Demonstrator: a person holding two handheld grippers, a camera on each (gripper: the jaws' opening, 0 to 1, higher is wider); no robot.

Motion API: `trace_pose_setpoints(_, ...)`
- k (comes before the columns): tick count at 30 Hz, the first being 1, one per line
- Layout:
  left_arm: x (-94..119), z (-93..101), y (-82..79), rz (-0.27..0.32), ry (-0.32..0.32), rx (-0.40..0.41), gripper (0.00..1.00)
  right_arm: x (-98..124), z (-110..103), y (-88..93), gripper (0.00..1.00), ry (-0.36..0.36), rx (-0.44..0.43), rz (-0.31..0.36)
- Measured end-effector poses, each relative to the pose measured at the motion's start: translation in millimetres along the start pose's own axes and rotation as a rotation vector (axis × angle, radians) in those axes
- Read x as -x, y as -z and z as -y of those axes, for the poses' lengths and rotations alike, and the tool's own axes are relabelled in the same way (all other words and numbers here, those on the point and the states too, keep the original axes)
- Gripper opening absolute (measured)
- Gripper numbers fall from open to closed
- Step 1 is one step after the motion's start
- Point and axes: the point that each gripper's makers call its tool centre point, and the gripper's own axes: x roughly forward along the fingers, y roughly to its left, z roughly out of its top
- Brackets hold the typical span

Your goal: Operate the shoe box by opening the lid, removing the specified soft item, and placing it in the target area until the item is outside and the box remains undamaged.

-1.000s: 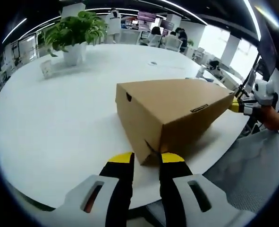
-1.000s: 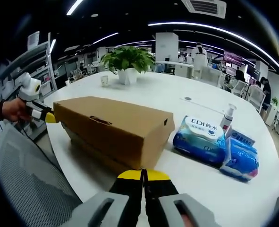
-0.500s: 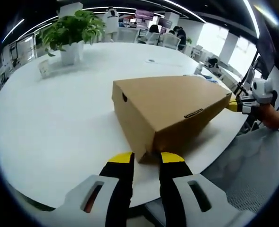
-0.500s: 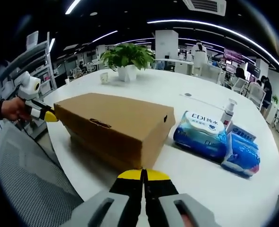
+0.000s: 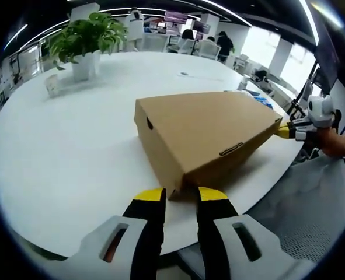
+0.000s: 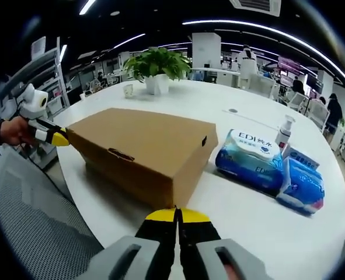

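The left claw [image 5: 181,195] is standing open at one near corner of the single cardboard box [image 5: 210,131], mid-frame on the white bench [image 5: 73,146]. The right claw [image 6: 176,214] is sitting closed, gripping nothing, at another corner. Two blue wipe packs [image 6: 251,160] are lying right of centre.

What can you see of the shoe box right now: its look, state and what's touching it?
The shoe box is plain brown cardboard, long and rectangular, lying flat on the white table near its edge. Its lid is shut, with a small round hole in one end face and a slot on the long side. The left gripper, jaws apart, brackets one bottom corner; the right gripper, jaws together, meets the opposite end. Blue wipe packs lie beside it, apart.
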Motion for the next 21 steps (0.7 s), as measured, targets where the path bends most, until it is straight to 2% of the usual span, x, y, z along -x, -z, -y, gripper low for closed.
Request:
trace_pose_setpoints(5, 1, 1.7, -0.9, 0.002, 0.002, -0.004, 0.19, 1, 1, 2.0, 0.0, 0.003, 0.016, -0.016)
trace_pose_setpoints(13, 4, 1.3, -4.2, 0.01, 0.005, 0.005, 0.19, 11, 14, -11.0, 0.0, 0.014, 0.015, 0.001)
trace_pose_setpoints(15, 6, 0.2, -7.7, 0.025, 0.014, 0.017, 0.2, 13, 18, -15.4, 0.07, 0.019, 0.012, 0.008)
trace_pose_setpoints(21, 15, 2.8, -16.4, 0.068, 0.039, 0.043, 0.24, 21, 21, -33.2, 0.17, -0.006, -0.013, 0.058)
